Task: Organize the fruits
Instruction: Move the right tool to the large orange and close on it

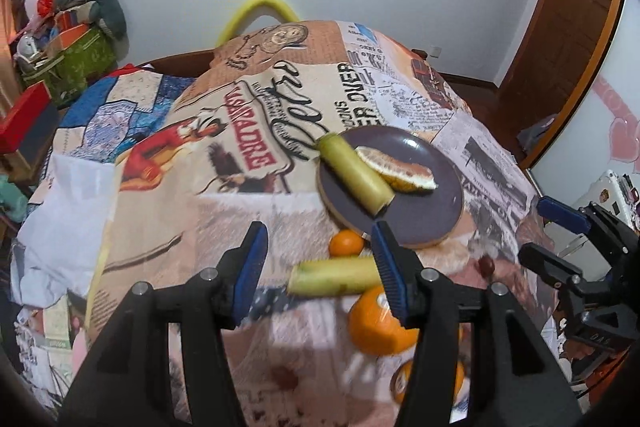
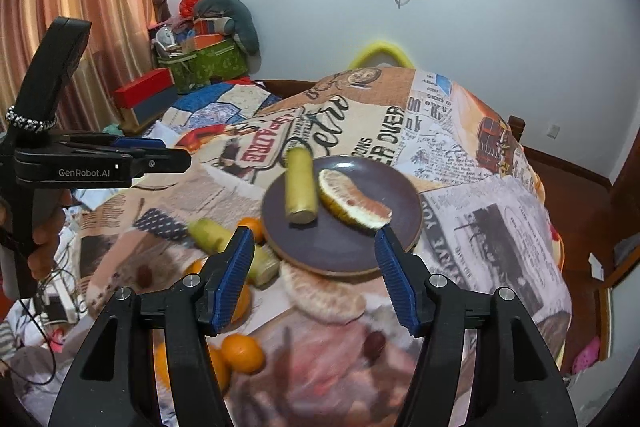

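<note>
A dark purple plate (image 1: 424, 219) (image 2: 340, 251) on the printed tablecloth holds a pale green cylinder-shaped fruit piece (image 1: 354, 173) (image 2: 301, 187) and a pomelo wedge (image 1: 396, 167) (image 2: 354, 201). A second green piece (image 1: 332, 275) (image 2: 210, 233), several oranges (image 1: 374, 323) (image 2: 242, 353), a peeled pomelo segment (image 2: 324, 297) and a dark date (image 2: 374, 341) lie on the cloth in front of the plate. My left gripper (image 1: 320, 275) is open and empty above the loose green piece. My right gripper (image 2: 314, 277) is open and empty over the plate's near rim.
The table (image 1: 200, 227) is draped in a newspaper-print cloth. A quilt-covered surface (image 1: 112, 107) and boxes (image 2: 144, 95) stand at the left. A yellow chair back (image 1: 256, 11) rises behind the table. Wooden door (image 1: 568, 27) at right.
</note>
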Motion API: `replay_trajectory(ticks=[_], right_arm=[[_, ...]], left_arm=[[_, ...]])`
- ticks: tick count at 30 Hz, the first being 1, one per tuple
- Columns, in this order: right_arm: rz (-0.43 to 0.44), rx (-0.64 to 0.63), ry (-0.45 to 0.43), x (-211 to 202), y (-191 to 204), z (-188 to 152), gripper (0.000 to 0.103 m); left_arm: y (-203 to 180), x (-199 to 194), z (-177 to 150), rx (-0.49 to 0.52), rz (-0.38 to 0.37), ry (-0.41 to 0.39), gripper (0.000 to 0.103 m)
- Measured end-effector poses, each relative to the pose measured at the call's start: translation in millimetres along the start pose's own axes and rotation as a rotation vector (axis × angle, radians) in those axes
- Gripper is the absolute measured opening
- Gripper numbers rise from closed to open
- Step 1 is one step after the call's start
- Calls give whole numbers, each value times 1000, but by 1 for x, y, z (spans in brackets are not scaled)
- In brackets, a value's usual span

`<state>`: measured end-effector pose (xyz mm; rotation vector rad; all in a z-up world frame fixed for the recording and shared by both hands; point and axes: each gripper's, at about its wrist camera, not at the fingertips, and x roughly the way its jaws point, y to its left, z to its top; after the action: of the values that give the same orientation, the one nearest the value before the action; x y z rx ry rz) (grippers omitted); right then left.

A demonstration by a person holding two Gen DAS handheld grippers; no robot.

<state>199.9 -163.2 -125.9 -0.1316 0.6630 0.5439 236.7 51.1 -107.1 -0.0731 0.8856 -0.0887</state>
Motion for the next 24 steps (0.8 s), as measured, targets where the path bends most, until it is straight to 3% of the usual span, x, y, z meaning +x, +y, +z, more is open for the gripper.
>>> replay_trajectory(ticks=[13, 24], right_arm=[[20, 60, 2, -28, 45, -36, 64], [1, 80, 79, -16, 76, -71, 64]], left_arm=[[18, -38, -70, 17, 4, 15, 54], [31, -40, -121, 41, -12, 56, 54]])
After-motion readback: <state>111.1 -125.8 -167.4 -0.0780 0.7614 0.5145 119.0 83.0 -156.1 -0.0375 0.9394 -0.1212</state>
